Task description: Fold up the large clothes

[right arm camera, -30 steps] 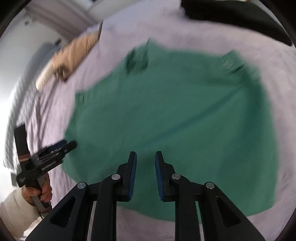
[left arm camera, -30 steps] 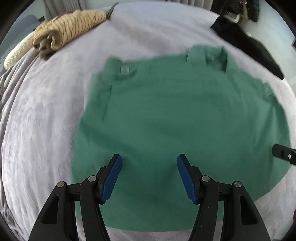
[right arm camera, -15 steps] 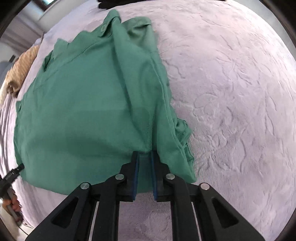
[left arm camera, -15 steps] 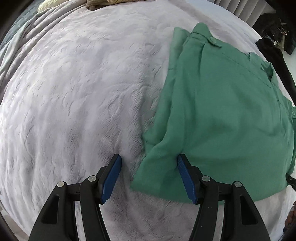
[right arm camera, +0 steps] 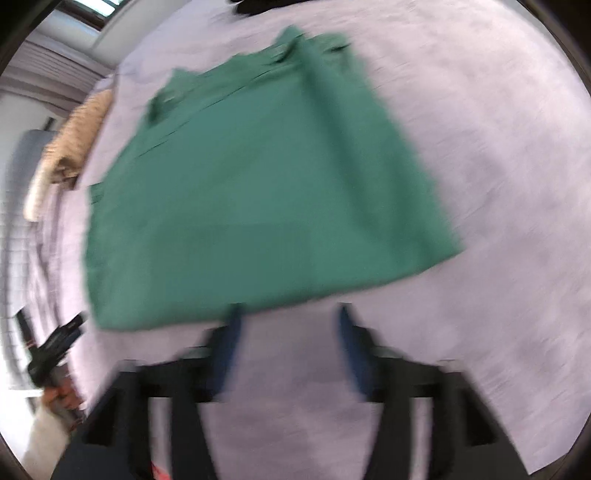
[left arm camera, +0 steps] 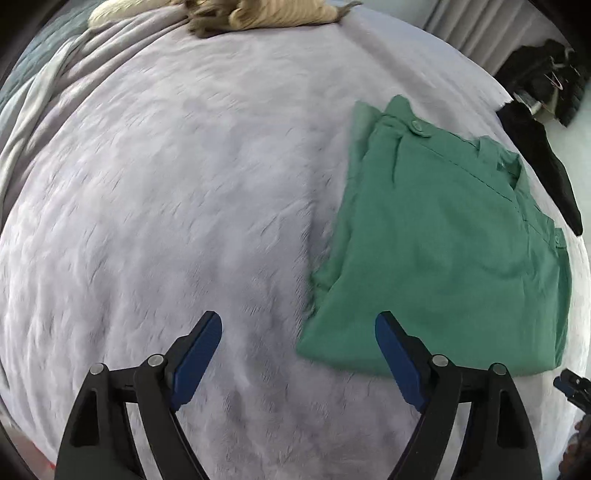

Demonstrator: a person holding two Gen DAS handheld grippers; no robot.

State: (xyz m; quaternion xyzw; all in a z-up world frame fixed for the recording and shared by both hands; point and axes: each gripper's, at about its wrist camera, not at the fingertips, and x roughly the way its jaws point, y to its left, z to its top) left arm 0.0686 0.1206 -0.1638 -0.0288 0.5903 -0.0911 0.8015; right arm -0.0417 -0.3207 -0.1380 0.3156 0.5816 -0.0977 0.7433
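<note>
While the folded green shirt (left arm camera: 447,236) lay flat on the grey blanket (left arm camera: 166,206), both the left gripper (left arm camera: 297,345) and right gripper (right arm camera: 288,332) hung wide open just short of it, holding nothing.

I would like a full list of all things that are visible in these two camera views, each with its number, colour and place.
green garment: one, green, folded flat on the bed cover, ahead of both grippers.
bed cover: one, pale lilac-grey, under everything.
knitted garment: one, beige, bundled at the far edge of the bed.
dark clothes: a pile, black, at the far right edge in the left wrist view; the number is not clear.
curtain: one, light grey, behind the bed.
left gripper: one, black with blue pads, open, above the bed cover beside the garment's near corner.
right gripper: one, black with blue pads, blurred, open, just before the garment's near edge.
</note>
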